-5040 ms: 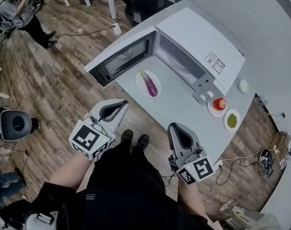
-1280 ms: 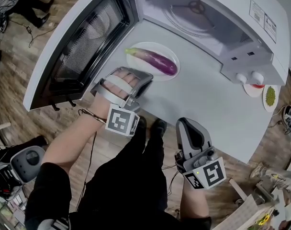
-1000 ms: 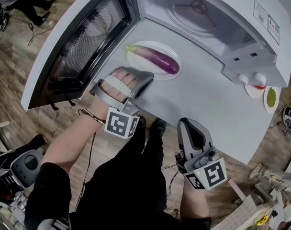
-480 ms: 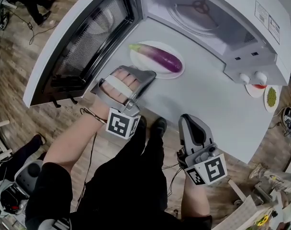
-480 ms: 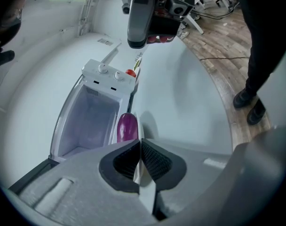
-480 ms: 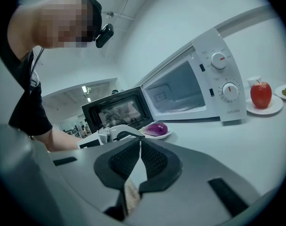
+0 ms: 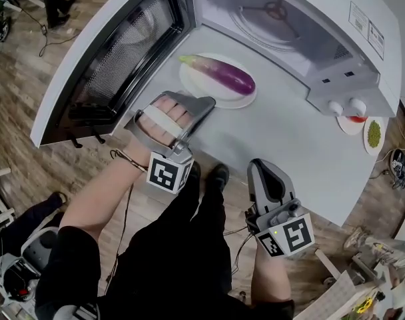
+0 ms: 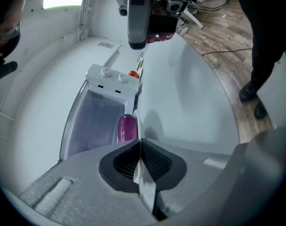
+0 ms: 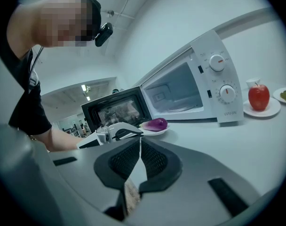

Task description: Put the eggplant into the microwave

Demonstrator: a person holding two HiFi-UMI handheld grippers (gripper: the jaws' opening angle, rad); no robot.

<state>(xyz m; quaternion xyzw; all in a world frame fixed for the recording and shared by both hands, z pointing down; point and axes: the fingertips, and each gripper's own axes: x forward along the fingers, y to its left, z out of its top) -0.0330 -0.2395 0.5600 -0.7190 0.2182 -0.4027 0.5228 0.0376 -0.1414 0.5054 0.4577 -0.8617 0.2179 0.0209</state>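
A purple eggplant point(image 7: 226, 77) lies on a white plate point(image 7: 196, 89) on the grey counter, in front of the open microwave point(image 7: 362, 52). My left gripper point(image 7: 210, 101) reaches the plate's near rim, turned on its side, and is shut on that rim. In the left gripper view the thin white plate point(image 8: 135, 121) edge runs into the closed left gripper point(image 8: 139, 142), with the eggplant point(image 8: 127, 127) just beyond. My right gripper point(image 7: 259, 165) hangs at the counter's near edge, shut and empty. The right gripper view shows its closed tips point(image 9: 139, 140) and the eggplant point(image 9: 156, 124) far ahead.
The microwave door point(image 7: 116, 52) stands swung out to the left, beside my left hand; the cavity point(image 7: 269, 19) with its glass turntable is behind the plate. At the right of the counter are a red apple point(image 7: 354, 119) on a dish and a dish of green food point(image 7: 374, 133).
Since five seconds ago the left gripper came forward from beside the body to the plate's rim. Over the last second it turned slightly at the rim; the right gripper stayed put.
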